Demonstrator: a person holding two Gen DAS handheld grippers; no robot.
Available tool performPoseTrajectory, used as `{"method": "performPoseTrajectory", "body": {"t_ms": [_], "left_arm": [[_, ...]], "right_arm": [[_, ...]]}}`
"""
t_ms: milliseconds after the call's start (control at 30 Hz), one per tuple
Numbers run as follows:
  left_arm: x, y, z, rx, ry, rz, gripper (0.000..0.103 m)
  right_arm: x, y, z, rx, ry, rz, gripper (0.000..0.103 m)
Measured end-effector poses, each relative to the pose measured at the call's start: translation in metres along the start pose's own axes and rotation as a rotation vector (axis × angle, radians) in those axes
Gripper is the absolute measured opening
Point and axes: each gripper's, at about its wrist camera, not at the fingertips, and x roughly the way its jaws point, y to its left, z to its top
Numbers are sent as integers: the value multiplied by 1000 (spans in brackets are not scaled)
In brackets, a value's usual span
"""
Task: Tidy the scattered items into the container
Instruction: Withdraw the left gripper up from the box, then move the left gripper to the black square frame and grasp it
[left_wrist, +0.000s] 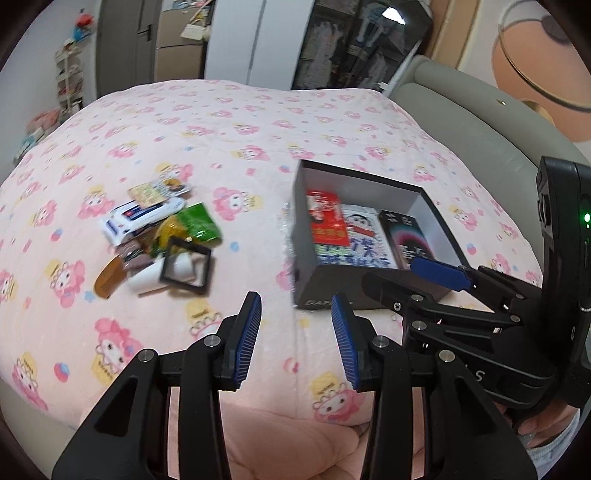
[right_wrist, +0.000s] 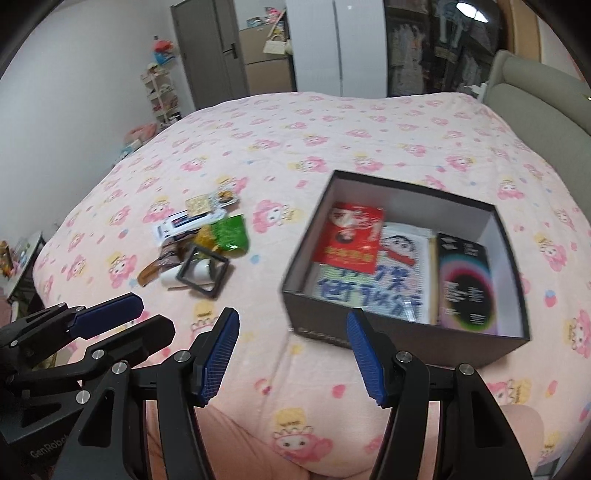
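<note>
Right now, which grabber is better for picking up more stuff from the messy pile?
Probably the left gripper. It is open and empty, on the side of the pile. The right gripper, also open and empty, sits by the box.

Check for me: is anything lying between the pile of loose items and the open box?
Nothing visible. Only bare pink blanket lies between the pile and the box. The box has no lid on, though it already holds a red packet and other flat items.
</note>
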Motion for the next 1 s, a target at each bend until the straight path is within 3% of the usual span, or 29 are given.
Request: {"method": "performPoseTrajectory", "body": {"t_ms": [300,533,900,1000], "left_arm": [[-1,76,3,-205,-34,17,40],[43,132,22,-359,-14,56,38],[131,172,40,-478,163,78,33],[149,178,36,-495,226,86,26]], "right_arm": [[34,47,18,-62,13,119,57],[82,74,39,-86,37,124,57],[172,82,28,-79,191,124,57],[188,78,24,-58,218,122,57]]}}
